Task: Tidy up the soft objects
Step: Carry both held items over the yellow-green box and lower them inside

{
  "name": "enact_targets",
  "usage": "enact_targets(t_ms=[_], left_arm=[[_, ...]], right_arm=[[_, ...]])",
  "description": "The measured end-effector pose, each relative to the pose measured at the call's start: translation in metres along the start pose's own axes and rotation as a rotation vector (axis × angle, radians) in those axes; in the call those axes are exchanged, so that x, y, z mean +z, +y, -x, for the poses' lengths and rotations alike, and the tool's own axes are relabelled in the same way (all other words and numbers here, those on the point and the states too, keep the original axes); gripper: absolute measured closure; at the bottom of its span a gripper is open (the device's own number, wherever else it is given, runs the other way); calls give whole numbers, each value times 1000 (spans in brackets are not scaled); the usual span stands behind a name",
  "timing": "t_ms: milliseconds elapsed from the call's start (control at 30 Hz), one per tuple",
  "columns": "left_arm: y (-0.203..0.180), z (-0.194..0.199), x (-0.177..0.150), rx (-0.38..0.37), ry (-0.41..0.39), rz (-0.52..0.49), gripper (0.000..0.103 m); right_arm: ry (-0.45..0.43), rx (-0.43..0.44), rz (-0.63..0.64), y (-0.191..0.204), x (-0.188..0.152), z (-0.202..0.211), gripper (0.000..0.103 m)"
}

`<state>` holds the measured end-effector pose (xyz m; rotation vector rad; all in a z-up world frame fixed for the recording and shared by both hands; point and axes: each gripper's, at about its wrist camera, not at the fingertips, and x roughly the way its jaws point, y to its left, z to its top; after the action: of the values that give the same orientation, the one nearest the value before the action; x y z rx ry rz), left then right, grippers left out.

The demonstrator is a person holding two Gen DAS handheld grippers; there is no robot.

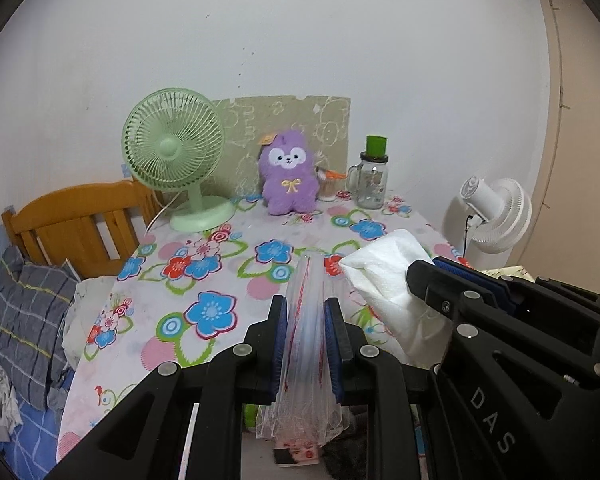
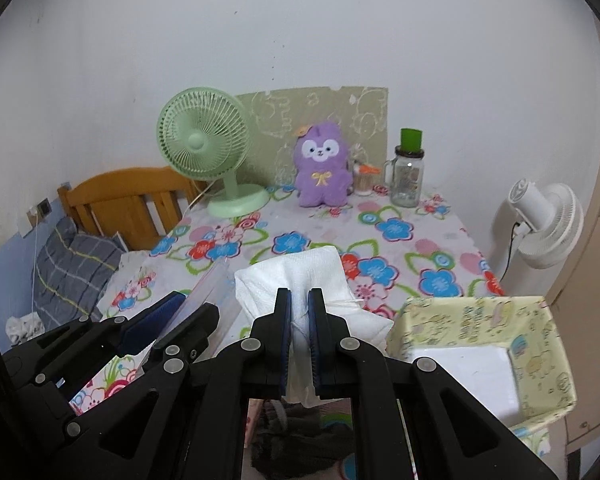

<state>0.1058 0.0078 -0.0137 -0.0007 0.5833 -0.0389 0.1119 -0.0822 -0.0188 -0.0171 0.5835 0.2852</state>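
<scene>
Midway, I judge: left hand-held gripper (image 1: pixel 309 312) pinches the clear plastic bag (image 1: pixel 306 344), right hand-held gripper (image 2: pixel 299 304) clamps white tissues (image 2: pixel 300 276) above the worktop's (image 2: pixel 440 216) near edge, not yet bagged.

Both mounted just behind the gripper fingers, tilted down over the bench (image 1: pixel 220 280) from its near edge, facing the far wall. Left view set slightly left, right view slightly right, close together. Shared: flowered cloth, green fan (image 2: pixel 204 140), purple plush (image 1: pixel 287 178), glass jar (image 2: pixel 408 178), white fan (image 1: pixel 496 212), each other's gripper.
</scene>
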Motion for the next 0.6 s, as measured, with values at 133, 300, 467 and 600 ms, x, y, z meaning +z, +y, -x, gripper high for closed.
enact_targets(t_ms=[133,300,467,600], left_arm=[[-16,3,3,-3,-12,-4,86],[-41,-1,6,-17,-10,-17,86],[-68,-4,8,-37,-13,-35,86],[-89,-7,9,-43,-14,-52,86]], right_arm=[[-10,0,-3,-17,2,9,92],[-7,-10,-17,-43,0,15,92],[-10,-26,-36,-71,-3,21,92],[-16,-35,-61,-91,-5,26,92]])
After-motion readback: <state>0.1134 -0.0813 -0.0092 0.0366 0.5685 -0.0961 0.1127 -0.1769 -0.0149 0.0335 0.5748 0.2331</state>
